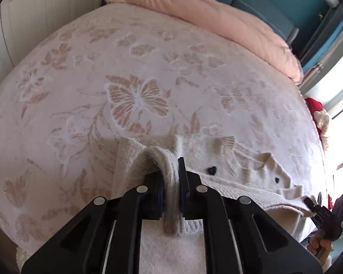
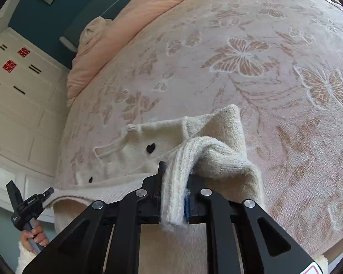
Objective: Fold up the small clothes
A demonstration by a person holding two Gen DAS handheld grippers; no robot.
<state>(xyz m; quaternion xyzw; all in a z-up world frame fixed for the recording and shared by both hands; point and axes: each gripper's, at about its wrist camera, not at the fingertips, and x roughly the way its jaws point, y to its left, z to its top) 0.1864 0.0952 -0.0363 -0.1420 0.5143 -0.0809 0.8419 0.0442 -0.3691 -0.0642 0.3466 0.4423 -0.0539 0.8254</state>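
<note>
A small cream knit cardigan (image 1: 240, 166) with black heart buttons (image 1: 211, 170) lies at the near edge of the bed and hangs over it. My left gripper (image 1: 171, 178) is shut on a ribbed edge of the cardigan. My right gripper (image 2: 175, 182) is shut on another ribbed edge of the same cardigan (image 2: 135, 146). Each gripper shows in the other's view: the right one at the far right (image 1: 317, 207), the left one at the lower left (image 2: 34, 202), both holding the hem stretched between them.
The bed (image 1: 137, 73) has a pink cover with butterfly patterns. A folded pink duvet (image 1: 217, 16) lies at its head, against a teal headboard (image 2: 96, 13). White cabinets (image 2: 18, 105) stand beside the bed. A red item (image 1: 314, 105) lies at the bed's right edge.
</note>
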